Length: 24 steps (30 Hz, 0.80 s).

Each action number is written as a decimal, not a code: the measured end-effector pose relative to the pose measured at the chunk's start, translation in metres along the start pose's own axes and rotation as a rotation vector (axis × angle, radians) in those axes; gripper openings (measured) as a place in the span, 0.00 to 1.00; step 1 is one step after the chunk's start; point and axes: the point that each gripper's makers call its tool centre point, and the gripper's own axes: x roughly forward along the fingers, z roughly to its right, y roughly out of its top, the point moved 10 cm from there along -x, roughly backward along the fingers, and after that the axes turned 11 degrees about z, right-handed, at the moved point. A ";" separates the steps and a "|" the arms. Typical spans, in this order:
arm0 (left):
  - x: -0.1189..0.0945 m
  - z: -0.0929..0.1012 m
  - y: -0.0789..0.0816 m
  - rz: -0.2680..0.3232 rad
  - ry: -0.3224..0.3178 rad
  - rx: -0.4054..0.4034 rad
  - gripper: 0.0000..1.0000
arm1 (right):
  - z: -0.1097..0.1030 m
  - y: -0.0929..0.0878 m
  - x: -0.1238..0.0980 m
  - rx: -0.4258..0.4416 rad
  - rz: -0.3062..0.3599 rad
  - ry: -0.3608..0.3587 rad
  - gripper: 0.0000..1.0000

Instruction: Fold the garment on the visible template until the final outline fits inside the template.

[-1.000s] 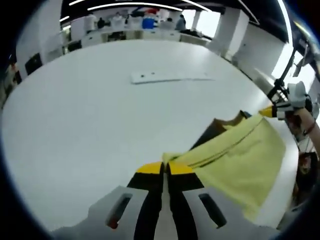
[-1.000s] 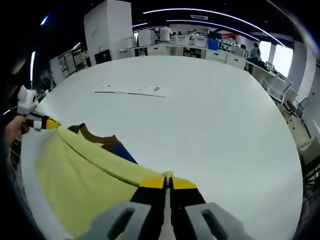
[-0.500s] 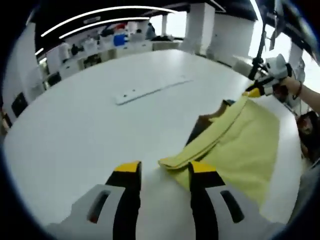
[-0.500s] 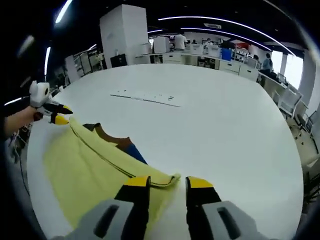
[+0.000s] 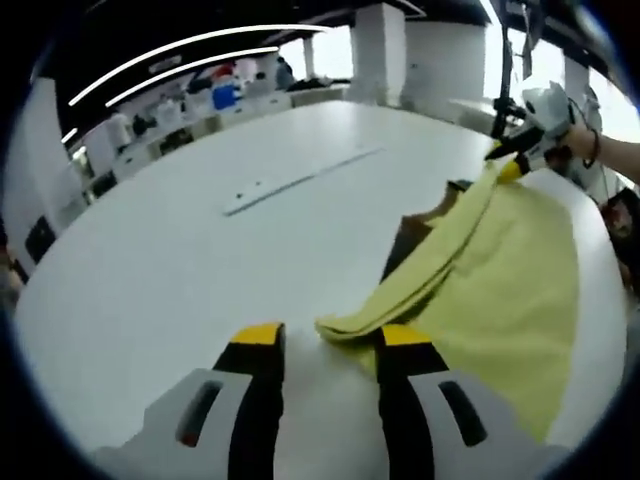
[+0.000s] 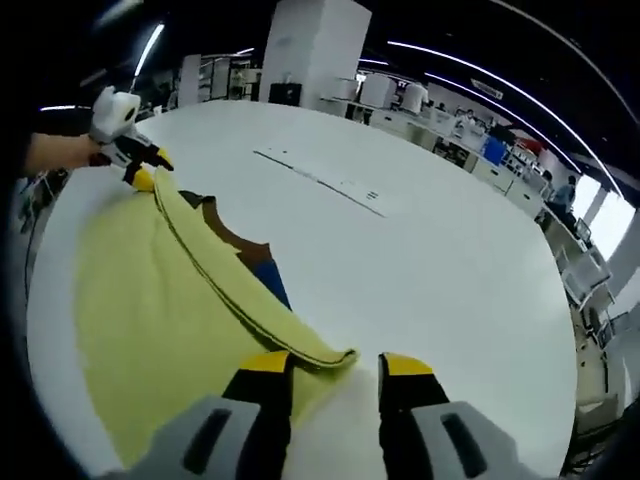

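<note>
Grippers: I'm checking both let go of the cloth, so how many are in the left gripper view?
2. The left gripper rises from the bottom, jaws apart at the yellow garment corner. The right gripper is at upper right by the garment's far corner.

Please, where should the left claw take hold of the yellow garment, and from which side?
On the near corner of the yellow garment, where the folded hem ends in a bunched point. It lies between the open left claw jaws, so come straight forward, low along the white table.
</note>
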 end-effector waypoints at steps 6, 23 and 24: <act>0.006 -0.008 0.004 0.066 0.101 -0.148 0.33 | 0.011 0.000 0.014 0.238 0.067 -0.087 0.31; -0.021 0.000 0.015 0.085 0.117 -0.249 0.57 | 0.003 0.005 -0.005 0.399 0.046 -0.053 0.53; -0.022 0.001 0.015 0.088 0.112 -0.244 0.58 | 0.001 0.006 -0.011 0.391 0.042 -0.043 0.55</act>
